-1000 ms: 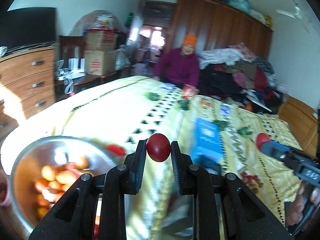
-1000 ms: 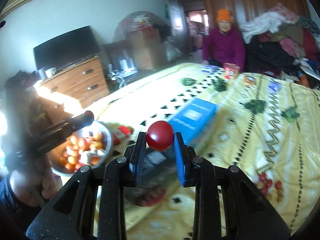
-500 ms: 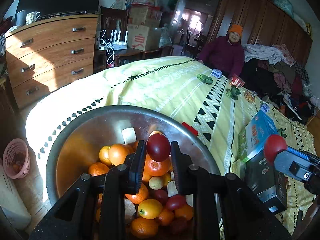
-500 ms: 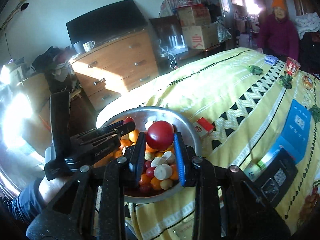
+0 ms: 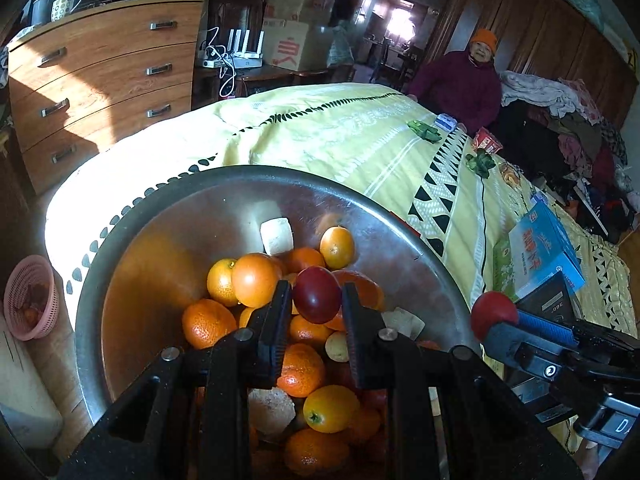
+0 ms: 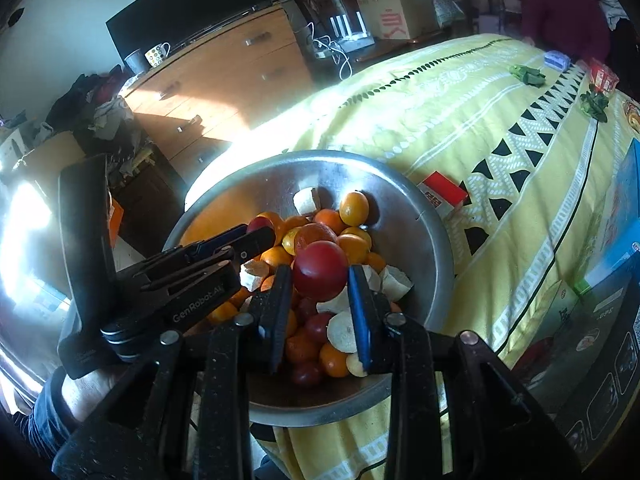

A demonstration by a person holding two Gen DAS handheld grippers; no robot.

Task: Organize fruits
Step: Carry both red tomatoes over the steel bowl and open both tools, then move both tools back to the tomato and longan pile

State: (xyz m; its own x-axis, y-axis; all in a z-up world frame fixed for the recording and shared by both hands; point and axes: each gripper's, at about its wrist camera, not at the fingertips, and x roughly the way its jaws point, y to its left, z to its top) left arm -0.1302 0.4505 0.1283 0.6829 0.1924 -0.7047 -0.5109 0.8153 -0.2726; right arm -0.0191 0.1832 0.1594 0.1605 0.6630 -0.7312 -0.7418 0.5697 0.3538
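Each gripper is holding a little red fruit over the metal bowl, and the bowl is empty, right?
Not empty. Both wrist views show the metal bowl full of oranges and other fruit. The rest holds: the left gripper and right gripper each grip a red fruit above it.

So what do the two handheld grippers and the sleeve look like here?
Both are black plastic clamp-style tools with silver pivot rivets. The right gripper has one blue-faced pad; the left gripper shows white "GenRobot.AI" lettering and a boxy black block in the right wrist view. The sleeve is dark blue.
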